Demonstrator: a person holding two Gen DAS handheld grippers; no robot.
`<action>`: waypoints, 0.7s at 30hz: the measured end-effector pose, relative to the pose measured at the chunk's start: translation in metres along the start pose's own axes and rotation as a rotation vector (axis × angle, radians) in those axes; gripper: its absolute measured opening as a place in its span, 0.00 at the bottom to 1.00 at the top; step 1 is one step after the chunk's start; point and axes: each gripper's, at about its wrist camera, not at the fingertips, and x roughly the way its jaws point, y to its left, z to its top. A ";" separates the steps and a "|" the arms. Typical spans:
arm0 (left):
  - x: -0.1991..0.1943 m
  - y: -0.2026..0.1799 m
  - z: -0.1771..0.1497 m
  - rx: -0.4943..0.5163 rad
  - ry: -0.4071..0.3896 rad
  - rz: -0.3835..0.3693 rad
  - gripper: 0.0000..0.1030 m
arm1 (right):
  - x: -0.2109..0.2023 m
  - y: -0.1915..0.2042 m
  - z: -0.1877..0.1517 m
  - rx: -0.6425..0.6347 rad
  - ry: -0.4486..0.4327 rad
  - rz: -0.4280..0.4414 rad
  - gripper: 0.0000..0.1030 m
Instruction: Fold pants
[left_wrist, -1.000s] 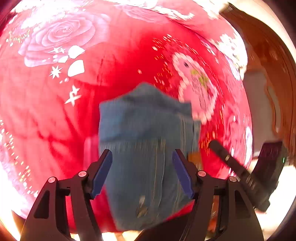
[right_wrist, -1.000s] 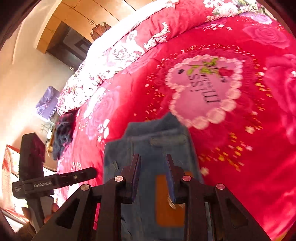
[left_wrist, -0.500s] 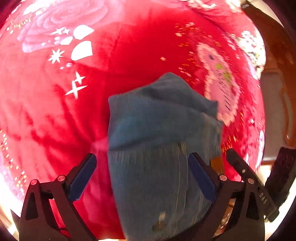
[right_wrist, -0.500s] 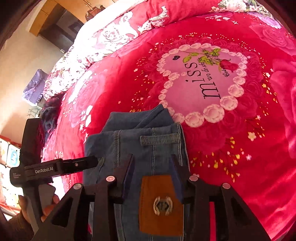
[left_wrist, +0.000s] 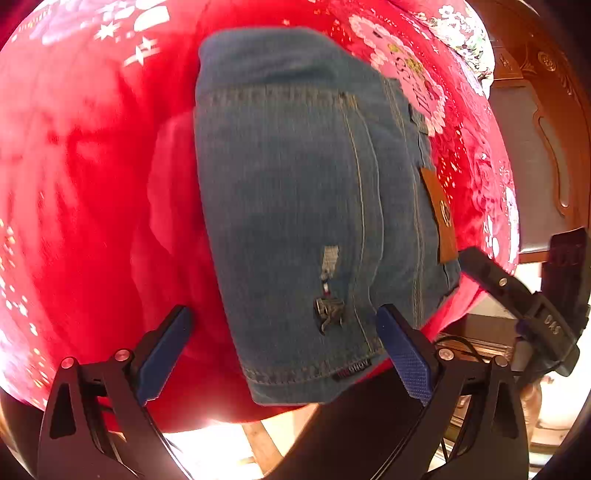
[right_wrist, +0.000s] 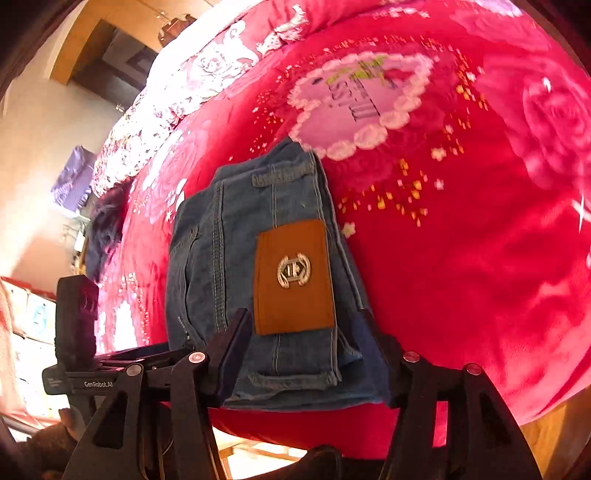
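Note:
Folded blue jeans (left_wrist: 295, 192) lie in a compact stack on the red floral blanket (left_wrist: 92, 184), close to the bed's near edge. My left gripper (left_wrist: 284, 350) stands wide open just above the stack's near end, its blue pads (left_wrist: 166, 347) clear of the denim on both sides. In the right wrist view the jeans (right_wrist: 207, 266) show a brown leather patch (right_wrist: 293, 277) on top. My right gripper (right_wrist: 301, 347) straddles the waistband end and its jaws are opening; the denim lies between them without being pinched. Each gripper shows in the other's view: the right gripper (left_wrist: 517, 306) and the left gripper (right_wrist: 85, 369).
The blanket carries a pink heart motif (right_wrist: 362, 99) beyond the jeans. A dark garment (right_wrist: 107, 229) lies at the bed's left side. Carved wooden furniture (left_wrist: 546, 110) stands to the right. The bed's front edge and the bright floor (right_wrist: 258, 450) lie just under both grippers.
Both grippers' jaws have spread apart. Both have drawn back towards the bed's near edge and lower, so the jeans' near end now lies between their fingers.

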 end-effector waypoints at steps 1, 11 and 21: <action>0.003 -0.001 -0.002 0.007 0.008 0.019 0.97 | 0.005 -0.003 -0.003 0.009 0.022 0.008 0.57; 0.016 -0.042 -0.011 0.119 -0.056 0.168 0.85 | 0.027 0.023 -0.015 -0.244 0.051 -0.215 0.28; -0.040 -0.034 -0.020 0.145 -0.216 0.180 0.82 | -0.012 0.027 0.014 -0.118 -0.066 -0.106 0.45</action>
